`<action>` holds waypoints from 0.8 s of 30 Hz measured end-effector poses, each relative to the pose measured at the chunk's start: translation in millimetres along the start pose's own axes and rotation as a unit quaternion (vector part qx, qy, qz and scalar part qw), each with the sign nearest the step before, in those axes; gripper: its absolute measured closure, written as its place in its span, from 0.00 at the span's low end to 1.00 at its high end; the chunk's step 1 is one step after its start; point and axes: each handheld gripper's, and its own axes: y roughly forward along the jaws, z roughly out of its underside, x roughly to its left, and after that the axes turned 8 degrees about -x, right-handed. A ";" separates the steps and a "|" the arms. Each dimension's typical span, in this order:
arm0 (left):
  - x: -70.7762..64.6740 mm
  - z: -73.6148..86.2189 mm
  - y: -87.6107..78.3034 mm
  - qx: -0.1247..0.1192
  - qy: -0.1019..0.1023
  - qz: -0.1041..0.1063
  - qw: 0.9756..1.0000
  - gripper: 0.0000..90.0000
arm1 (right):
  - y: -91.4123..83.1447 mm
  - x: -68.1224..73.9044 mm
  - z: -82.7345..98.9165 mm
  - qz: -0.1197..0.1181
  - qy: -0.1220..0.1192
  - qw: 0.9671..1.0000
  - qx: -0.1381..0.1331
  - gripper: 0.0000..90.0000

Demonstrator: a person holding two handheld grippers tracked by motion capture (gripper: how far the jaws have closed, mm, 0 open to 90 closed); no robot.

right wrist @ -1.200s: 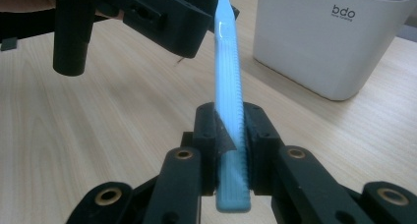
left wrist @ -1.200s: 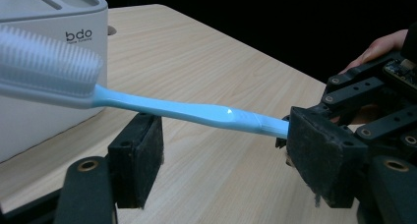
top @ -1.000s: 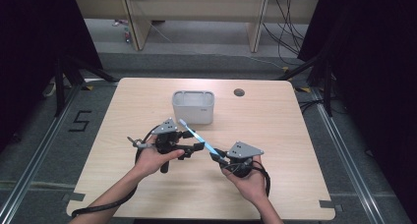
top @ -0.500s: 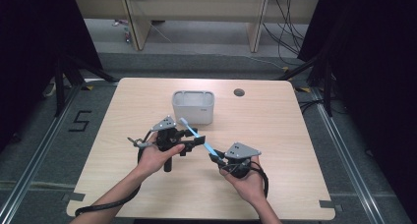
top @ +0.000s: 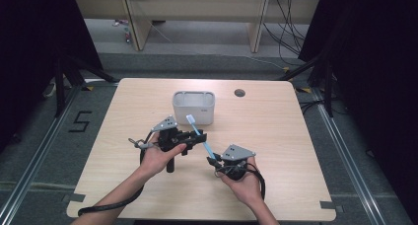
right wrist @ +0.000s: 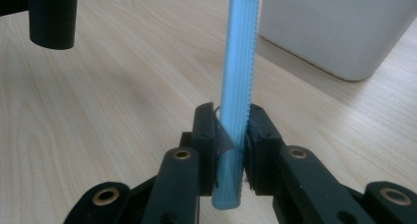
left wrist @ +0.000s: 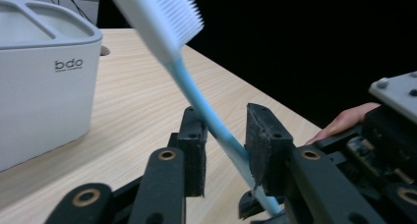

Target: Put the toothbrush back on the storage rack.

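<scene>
The toothbrush [top: 199,135] is hanging in front of the white holder [top: 193,107], not yet in it, the right claw [top: 215,162] clenching its handle while the left claw [top: 199,136], just closing, brackets its neck.

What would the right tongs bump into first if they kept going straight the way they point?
Probably the left tongs, closing around the blue toothbrush just ahead; behind them stands the white holder.

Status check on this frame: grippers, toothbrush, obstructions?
Right gripper clamps toothbrush handle. Left gripper just closing around it, pads not pressing. Holder beyond; nothing in the way.
</scene>
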 end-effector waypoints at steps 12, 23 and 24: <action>-12.5 -7.1 -1.5 -0.002 0.045 0.015 0.999 0.91 | 4.5 5.1 -5.4 -0.005 0.008 1.000 0.004 0.70; -6.8 -10.6 -11.9 -0.021 0.073 -0.018 0.997 0.92 | -4.6 1.0 -4.8 0.006 0.004 1.000 -0.007 0.66; -6.1 -10.3 -12.5 -0.024 0.073 -0.020 0.997 0.92 | -5.4 0.4 -4.5 0.009 0.003 1.000 -0.006 0.66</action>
